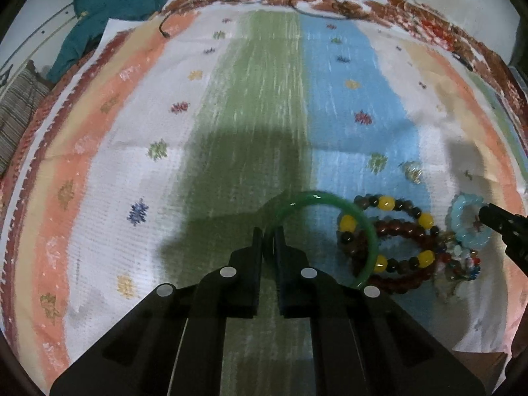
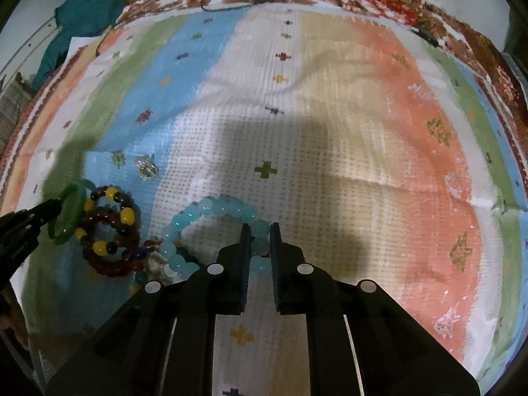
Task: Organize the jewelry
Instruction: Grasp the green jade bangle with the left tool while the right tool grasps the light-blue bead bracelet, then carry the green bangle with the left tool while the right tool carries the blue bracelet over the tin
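My left gripper (image 1: 269,236) is shut on the rim of a green bangle (image 1: 333,198), which lies partly over a brown bead bracelet with yellow beads (image 1: 386,203). It also shows in the right wrist view (image 2: 67,211), at the left, held by the left gripper (image 2: 54,206). My right gripper (image 2: 259,231) is shut on a light blue bead bracelet (image 2: 211,208). In the left wrist view the same blue bracelet (image 1: 462,217) is at the right gripper (image 1: 483,214). A heap of dark red and mixed beads (image 2: 109,260) lies between both grippers.
Everything lies on a striped cloth (image 1: 257,105) with small patterns. A small clear crystal piece (image 2: 147,166) sits on the blue stripe. A teal garment (image 1: 112,10) lies at the far left. A dark cord (image 1: 307,10) lies at the cloth's far edge.
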